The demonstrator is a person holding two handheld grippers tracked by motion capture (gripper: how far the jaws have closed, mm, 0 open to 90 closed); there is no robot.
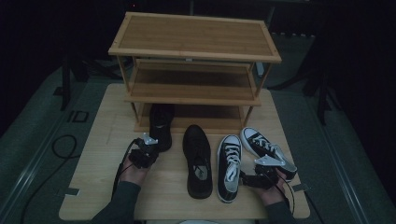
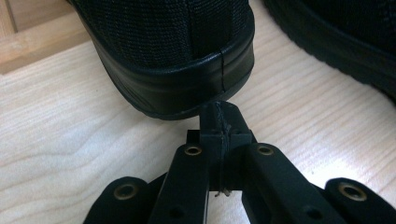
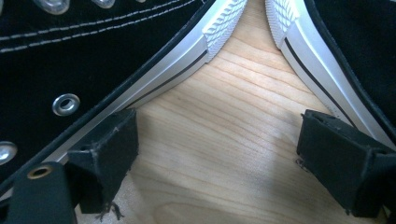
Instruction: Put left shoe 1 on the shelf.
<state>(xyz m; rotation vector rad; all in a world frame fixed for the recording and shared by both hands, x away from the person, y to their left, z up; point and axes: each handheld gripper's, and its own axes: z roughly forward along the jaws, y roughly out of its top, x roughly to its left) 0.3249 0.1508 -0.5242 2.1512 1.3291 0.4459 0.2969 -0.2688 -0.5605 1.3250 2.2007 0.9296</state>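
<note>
While left gripper (image 2: 219,116) sits closed, empty, behind black shoe heel (image 2: 177,70), right gripper (image 3: 219,154) gapes between sneakers (image 3: 93,60)

High view: from above, facing forward and down on the surface (image 1: 107,186). Gripper views: very near, along each hand-held gripper; black shoe heel (image 2: 177,88) ahead, shared with high view.
</note>
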